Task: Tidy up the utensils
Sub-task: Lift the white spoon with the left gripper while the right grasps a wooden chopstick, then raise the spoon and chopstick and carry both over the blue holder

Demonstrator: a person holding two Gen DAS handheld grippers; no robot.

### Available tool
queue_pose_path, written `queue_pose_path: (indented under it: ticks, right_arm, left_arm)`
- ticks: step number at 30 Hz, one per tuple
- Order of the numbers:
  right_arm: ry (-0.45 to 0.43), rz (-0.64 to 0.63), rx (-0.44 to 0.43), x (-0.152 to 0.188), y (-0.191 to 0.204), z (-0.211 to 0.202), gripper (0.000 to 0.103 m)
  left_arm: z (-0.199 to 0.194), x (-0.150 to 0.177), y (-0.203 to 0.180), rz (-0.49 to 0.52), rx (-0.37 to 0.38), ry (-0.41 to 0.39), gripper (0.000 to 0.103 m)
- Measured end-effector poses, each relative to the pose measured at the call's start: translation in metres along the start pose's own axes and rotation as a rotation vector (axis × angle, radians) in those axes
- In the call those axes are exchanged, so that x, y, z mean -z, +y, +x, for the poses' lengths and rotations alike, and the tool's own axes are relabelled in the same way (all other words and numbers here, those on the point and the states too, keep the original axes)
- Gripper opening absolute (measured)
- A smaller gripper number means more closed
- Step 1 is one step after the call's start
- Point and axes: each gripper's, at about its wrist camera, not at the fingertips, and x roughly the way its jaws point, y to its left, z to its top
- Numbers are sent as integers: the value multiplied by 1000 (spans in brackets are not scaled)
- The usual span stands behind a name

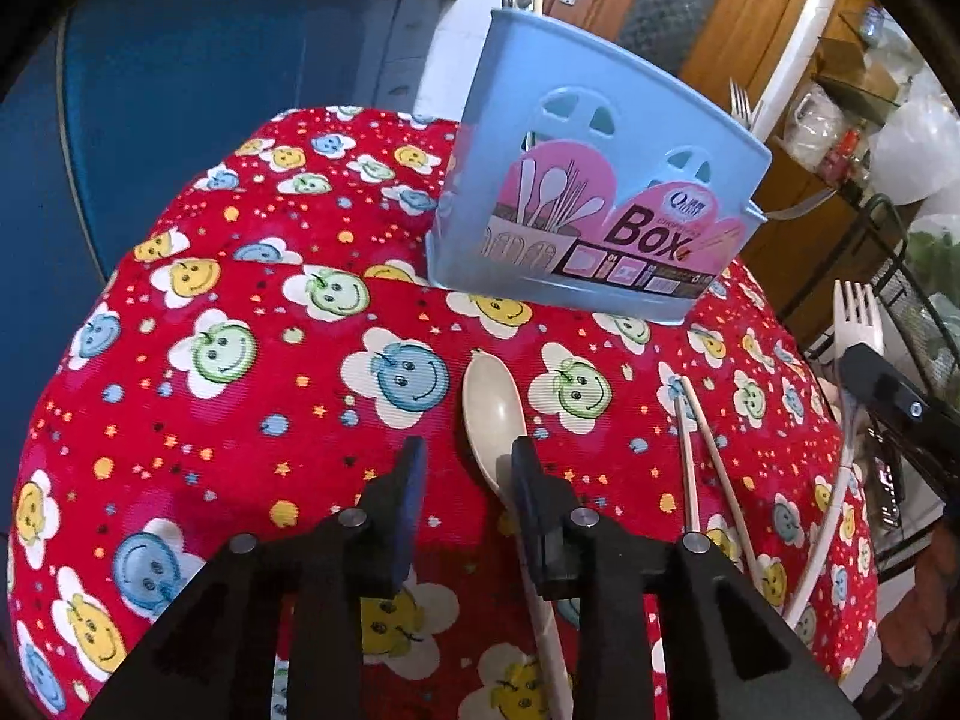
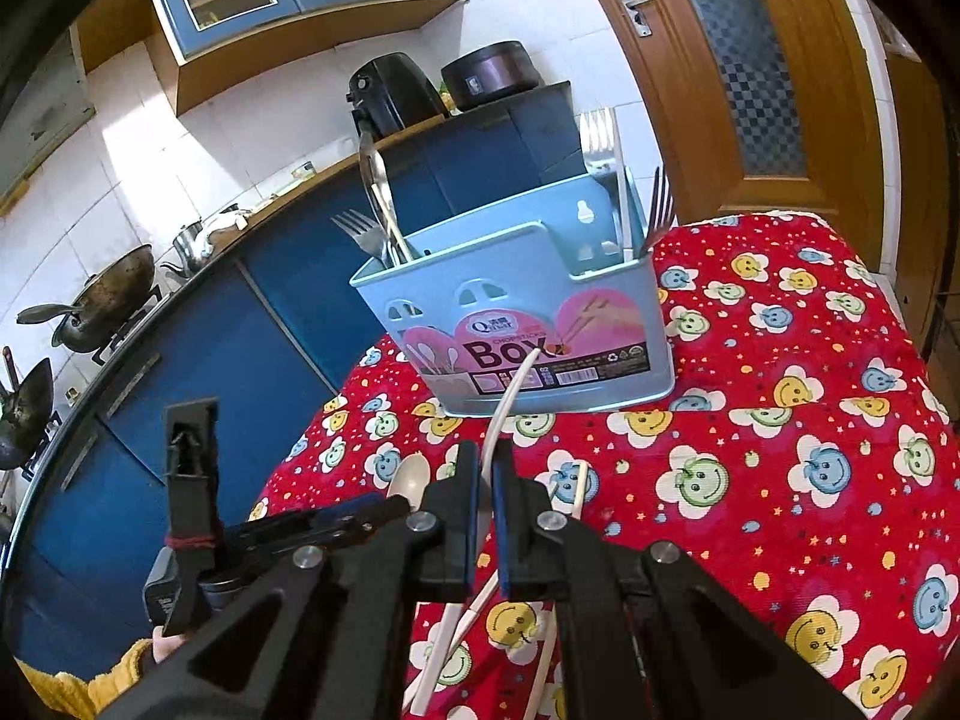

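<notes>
Below, a bench [image 1: 198,276] draped in red smiley-flower cloth fills both views. Left gripper [image 1: 465,468] fingers stand spread apart, gripping nothing; a cream plastic spoon [image 1: 492,414] lies by the right-hand finger. Just right of them lie pale chopsticks [image 1: 699,450]. Right gripper [image 2: 486,474] fingers pinch a white plastic fork [image 1: 855,312]. Beyond the fingers stands a light blue plastic utensil box [image 2: 540,324] holding metal forks [image 2: 603,144].

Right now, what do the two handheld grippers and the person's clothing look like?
Both the left gripper and the right gripper are matte black plastic linkages with triangular cut-outs and round silver pivot pins. Each finger carries a flat dark blue pad. In the right wrist view, the left gripper's rear has a black clamp-like mount bound with a red band, and a fuzzy yellow sleeve shows.
</notes>
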Motion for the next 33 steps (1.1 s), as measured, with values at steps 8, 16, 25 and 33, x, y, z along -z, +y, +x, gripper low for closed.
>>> queue_pose_path:
  ticks: [8, 16, 25, 33]
  right_arm:
    - [-4, 5, 1, 1, -6, -3, 6]
    - [-27, 8, 5, -1, -8, -12, 6]
    - [-61, -10, 10, -8, 1, -23, 6]
    - [-120, -49, 39, -17, 13, -38, 6]
  left_arm:
    - [14, -9, -11, 46, 31, 39, 27]
    - [2, -12, -26, 76, 81, -14, 25]
    - [-35, -13, -27, 45, 131, -134, 25]
    - [-76, -22, -35, 70, 148, -287, 2]
